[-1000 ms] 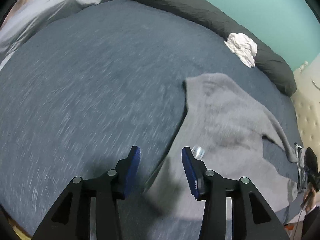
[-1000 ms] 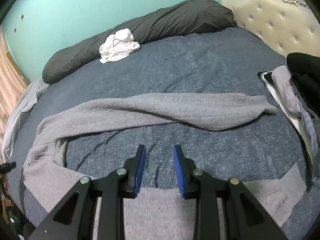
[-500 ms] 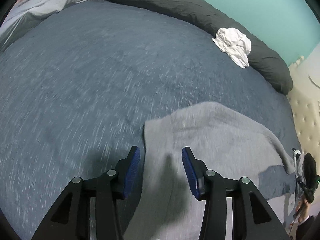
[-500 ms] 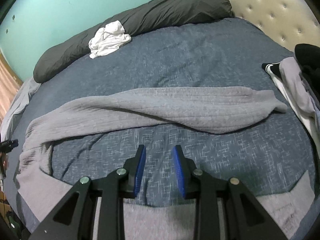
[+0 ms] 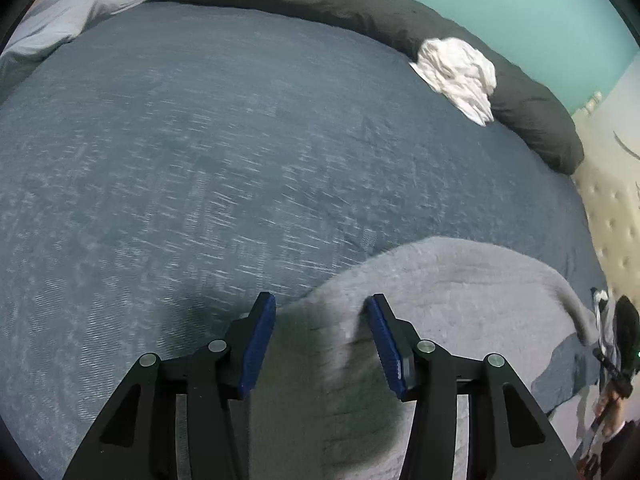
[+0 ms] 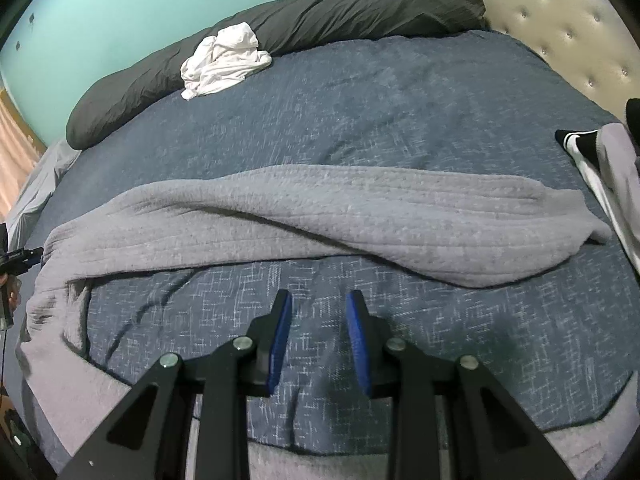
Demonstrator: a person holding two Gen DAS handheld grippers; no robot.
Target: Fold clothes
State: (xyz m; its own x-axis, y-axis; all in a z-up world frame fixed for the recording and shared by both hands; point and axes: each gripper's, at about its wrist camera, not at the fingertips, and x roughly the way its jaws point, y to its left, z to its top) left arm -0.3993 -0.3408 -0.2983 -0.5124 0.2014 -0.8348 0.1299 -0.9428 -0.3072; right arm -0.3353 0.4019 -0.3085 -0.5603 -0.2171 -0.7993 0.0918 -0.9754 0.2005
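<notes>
A grey knitted garment (image 6: 320, 216) lies spread on the blue bed cover (image 6: 400, 100), with one long part folded across it. In the left wrist view its far corner (image 5: 460, 288) lies just under my left gripper (image 5: 322, 306). The jaws are opening, the cloth is below the gap and the pads do not press on it. My right gripper (image 6: 320, 300) hovers over bare bed cover framed by the garment, just short of the folded part. Its jaws stand narrowly apart with nothing between them.
A crumpled white cloth (image 6: 224, 60) rests against a long dark pillow (image 6: 340, 8) at the far side, below a teal wall. A tufted cream headboard (image 6: 560, 20) stands at the right. A pile of other clothes (image 6: 608, 160) lies by the right edge.
The left gripper has slid along the garment's edge until its far corner sits under the jaws. The right gripper has sunk closer to the bed and the folded part.
</notes>
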